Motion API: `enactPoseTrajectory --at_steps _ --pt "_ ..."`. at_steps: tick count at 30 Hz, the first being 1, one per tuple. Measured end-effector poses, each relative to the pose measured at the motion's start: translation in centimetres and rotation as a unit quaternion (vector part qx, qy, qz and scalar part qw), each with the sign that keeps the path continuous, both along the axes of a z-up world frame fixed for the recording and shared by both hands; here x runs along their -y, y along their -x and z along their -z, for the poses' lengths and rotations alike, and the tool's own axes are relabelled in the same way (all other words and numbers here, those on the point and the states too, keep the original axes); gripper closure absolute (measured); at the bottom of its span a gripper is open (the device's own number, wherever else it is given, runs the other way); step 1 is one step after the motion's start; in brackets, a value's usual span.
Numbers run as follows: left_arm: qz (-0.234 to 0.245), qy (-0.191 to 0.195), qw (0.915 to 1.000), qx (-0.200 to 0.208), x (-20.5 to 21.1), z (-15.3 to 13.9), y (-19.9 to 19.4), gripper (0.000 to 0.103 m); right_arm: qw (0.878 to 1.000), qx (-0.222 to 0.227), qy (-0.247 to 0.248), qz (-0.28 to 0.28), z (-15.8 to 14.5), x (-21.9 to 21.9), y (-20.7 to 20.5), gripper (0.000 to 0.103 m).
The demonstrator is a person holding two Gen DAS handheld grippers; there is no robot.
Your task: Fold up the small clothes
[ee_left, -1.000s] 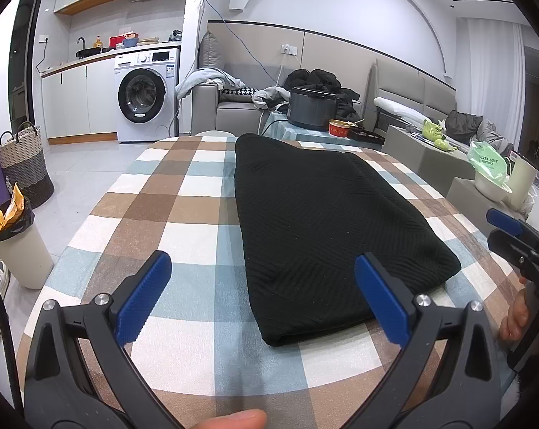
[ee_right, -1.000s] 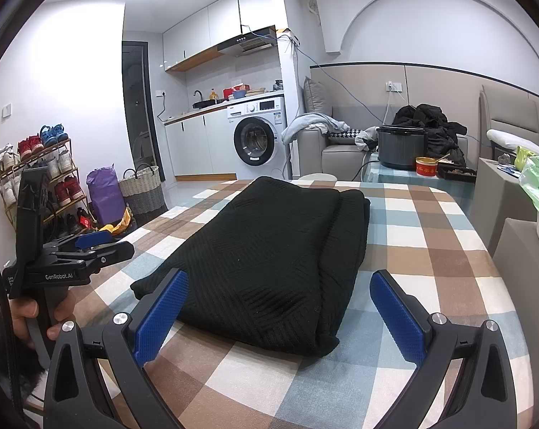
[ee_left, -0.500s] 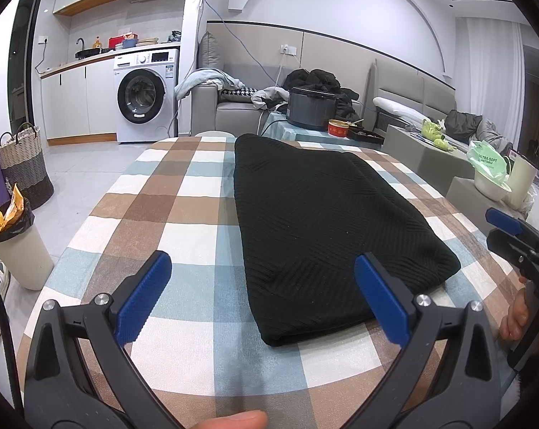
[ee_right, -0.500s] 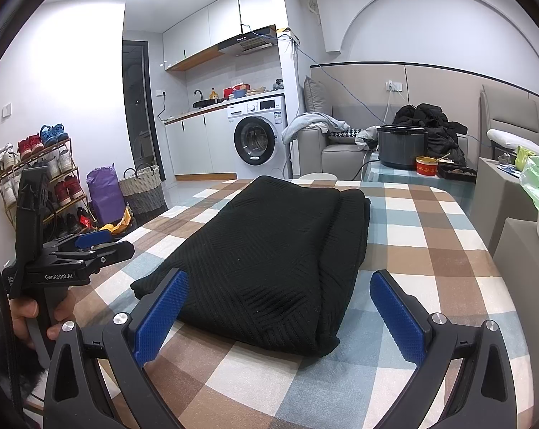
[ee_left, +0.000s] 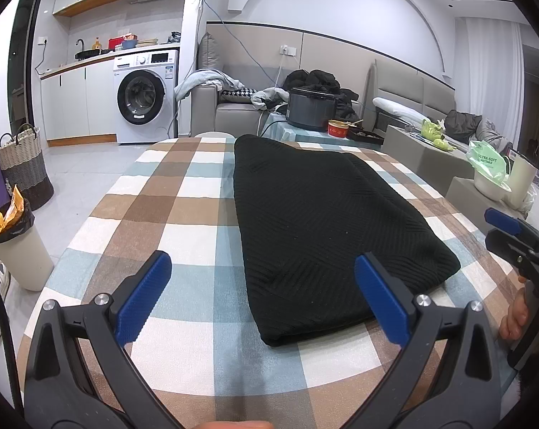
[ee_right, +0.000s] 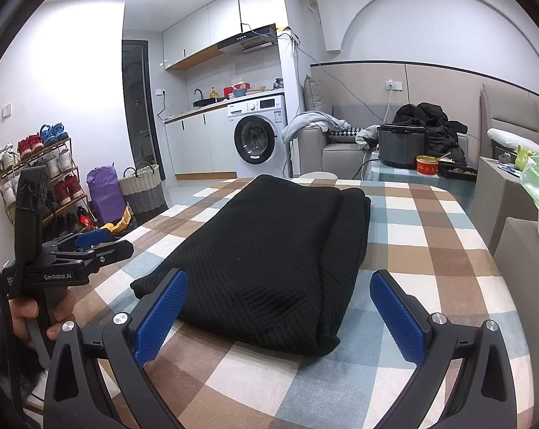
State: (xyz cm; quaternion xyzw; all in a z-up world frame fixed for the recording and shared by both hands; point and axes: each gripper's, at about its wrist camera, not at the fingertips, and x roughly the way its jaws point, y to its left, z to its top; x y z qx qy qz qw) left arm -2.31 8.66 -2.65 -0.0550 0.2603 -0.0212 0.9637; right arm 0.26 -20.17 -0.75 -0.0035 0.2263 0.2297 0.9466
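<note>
A black knitted garment (ee_left: pixel 323 221) lies folded lengthwise into a long strip on the checked tablecloth (ee_left: pixel 169 207), running away from me. My left gripper (ee_left: pixel 265 296) is open just short of the strip's near end, holding nothing. Seen from the right wrist, the same garment (ee_right: pixel 269 257) lies ahead of my right gripper (ee_right: pixel 280 307), which is open and empty, its blue pads (ee_right: pixel 398 314) spread to either side of the near corner. Each gripper shows at the edge of the other's view, held by a hand (ee_right: pixel 26 314).
A rice cooker (ee_left: pixel 310 109) and a red tin stand on a low table beyond the far end. A sofa with clothes, a washing machine (ee_left: pixel 144 100), a bin (ee_left: pixel 15 246) and baskets surround the table. A bagged white tub (ee_left: pixel 490 178) sits at the right.
</note>
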Motion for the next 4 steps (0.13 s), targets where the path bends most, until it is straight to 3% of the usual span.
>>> enactPoseTrajectory --at_steps 4 --pt "0.000 0.000 1.0000 0.000 0.00 0.01 0.01 0.001 1.000 0.000 0.000 0.000 -0.01 -0.01 -0.06 0.000"
